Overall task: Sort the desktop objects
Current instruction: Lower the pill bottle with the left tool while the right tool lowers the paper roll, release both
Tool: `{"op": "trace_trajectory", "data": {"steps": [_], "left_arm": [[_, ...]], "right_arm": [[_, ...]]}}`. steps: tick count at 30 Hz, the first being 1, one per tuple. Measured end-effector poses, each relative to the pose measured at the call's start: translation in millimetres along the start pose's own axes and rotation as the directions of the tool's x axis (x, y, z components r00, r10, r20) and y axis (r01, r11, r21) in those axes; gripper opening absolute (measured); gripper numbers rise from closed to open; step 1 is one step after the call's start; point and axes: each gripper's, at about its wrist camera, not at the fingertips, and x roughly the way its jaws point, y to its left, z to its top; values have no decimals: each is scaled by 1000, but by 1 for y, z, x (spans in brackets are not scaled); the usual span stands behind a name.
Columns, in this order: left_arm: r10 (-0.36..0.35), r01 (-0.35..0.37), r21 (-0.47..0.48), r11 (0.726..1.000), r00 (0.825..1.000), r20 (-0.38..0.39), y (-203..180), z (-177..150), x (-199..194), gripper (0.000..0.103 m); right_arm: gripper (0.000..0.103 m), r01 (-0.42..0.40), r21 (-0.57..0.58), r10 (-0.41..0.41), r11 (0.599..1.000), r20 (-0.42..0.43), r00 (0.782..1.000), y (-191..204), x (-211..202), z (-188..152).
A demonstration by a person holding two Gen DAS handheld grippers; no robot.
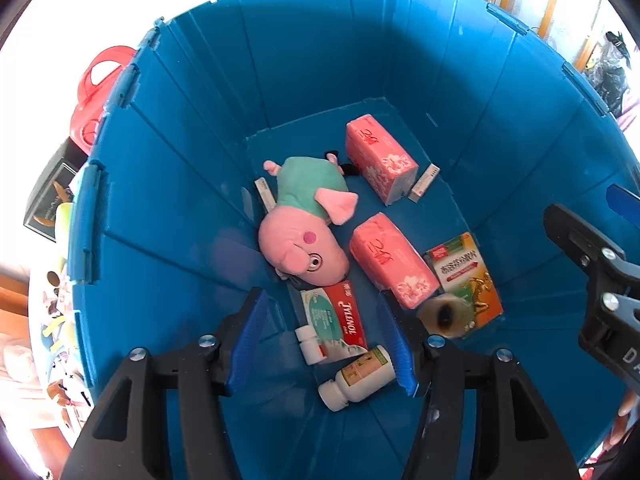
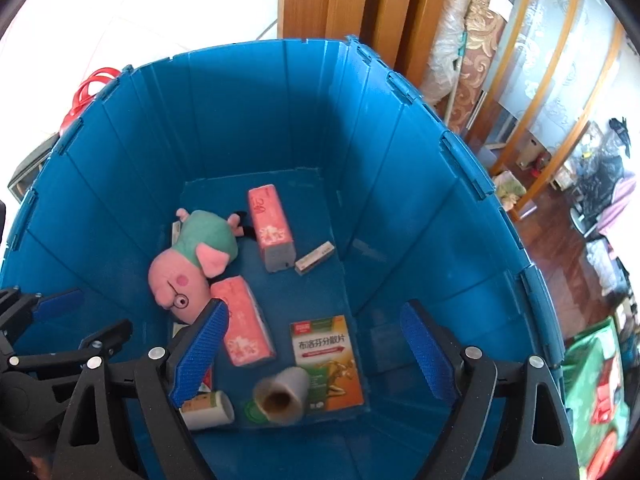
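Observation:
Both grippers hang over a deep blue bin point(image 1: 192, 128) point(image 2: 400, 168). On its floor lie a pink pig plush point(image 1: 304, 220) point(image 2: 192, 264), two pink tissue packs point(image 1: 380, 158) point(image 1: 394, 266) point(image 2: 270, 224) point(image 2: 244, 332), a red Tylenol box point(image 1: 340, 322), an orange-green medicine box point(image 1: 466, 280) point(image 2: 326, 360), a tape roll point(image 1: 444, 314) point(image 2: 282, 394), and white pill bottles point(image 1: 360, 378) point(image 2: 208, 404). My left gripper point(image 1: 326, 340) is open and empty above the Tylenol box. My right gripper point(image 2: 312, 356) is open and empty above the medicine box; it also shows in the left wrist view point(image 1: 592, 256).
A small slim box point(image 1: 424, 182) point(image 2: 314, 258) lies beside the far tissue pack. A red handled container point(image 1: 94, 92) point(image 2: 88, 88) and a dark box point(image 1: 50, 196) sit outside the bin at the left. Wooden door frames point(image 2: 360, 0) and furniture stand behind and to the right.

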Motion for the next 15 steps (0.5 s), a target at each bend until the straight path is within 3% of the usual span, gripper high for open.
{"op": "trace_trajectory", "data": {"steps": [11, 15], "left_arm": [[-5, 5, 6, 1000, 1000, -5, 0, 2, 0, 56], [-9, 9, 11, 1000, 999, 35, 0, 0, -10, 56]], "right_arm": [[89, -15, 12, 14, 1000, 15, 1000, -2, -2, 0], [90, -31, 23, 30, 999, 23, 999, -5, -3, 0]]}}
